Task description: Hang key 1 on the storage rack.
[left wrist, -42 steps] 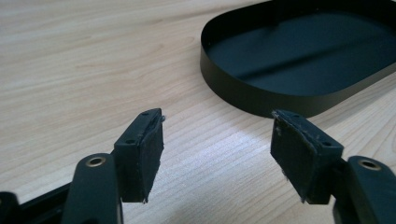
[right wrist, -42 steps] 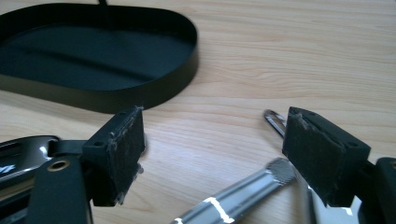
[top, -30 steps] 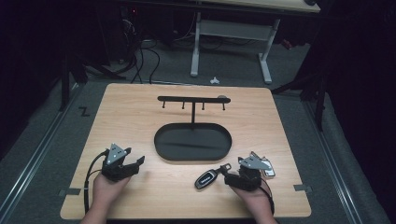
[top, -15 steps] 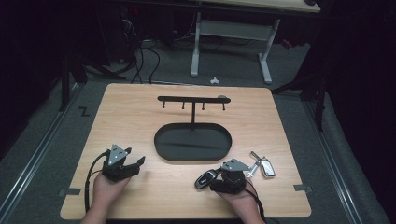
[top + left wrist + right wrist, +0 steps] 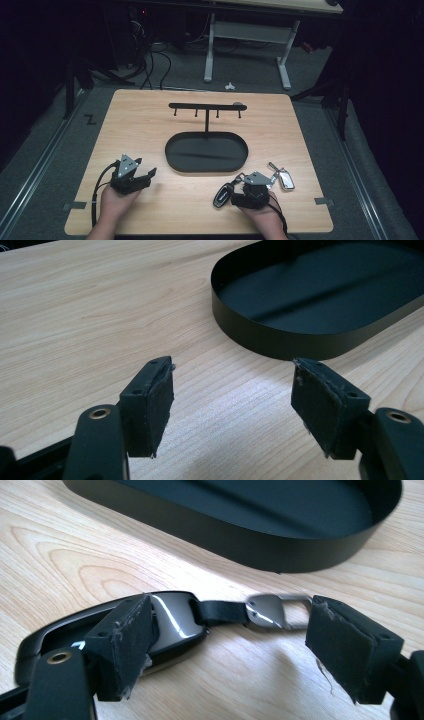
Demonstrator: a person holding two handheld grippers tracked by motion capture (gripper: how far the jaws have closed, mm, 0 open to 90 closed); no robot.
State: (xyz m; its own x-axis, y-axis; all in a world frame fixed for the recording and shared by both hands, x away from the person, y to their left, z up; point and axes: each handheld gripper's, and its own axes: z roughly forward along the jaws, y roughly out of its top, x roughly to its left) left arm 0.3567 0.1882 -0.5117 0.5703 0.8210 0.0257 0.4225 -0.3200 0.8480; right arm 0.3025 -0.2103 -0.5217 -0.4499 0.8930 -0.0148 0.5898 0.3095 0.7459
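Note:
A black car key fob (image 5: 222, 195) lies on the wooden table near its front edge. In the right gripper view the fob (image 5: 172, 622) has a short black strap (image 5: 220, 612) ending in a silver metal clip (image 5: 272, 611). My right gripper (image 5: 235, 630) is open and low over it; its jaws straddle the strap and clip, and the left jaw overlaps the fob's end. In the high view the right gripper (image 5: 240, 186) sits just right of the fob. My left gripper (image 5: 146, 175) rests open at the front left, with bare wood between its jaws (image 5: 232, 390).
A black oval tray (image 5: 206, 152) lies mid-table, with a black hook rack (image 5: 206, 106) standing behind it. The tray's wall (image 5: 225, 535) is close ahead of the right gripper. A silver key fob with keys (image 5: 284, 178) lies to the right.
My right gripper has moved left, away from the silver keys and over to the black fob. The left gripper has stayed where it was.

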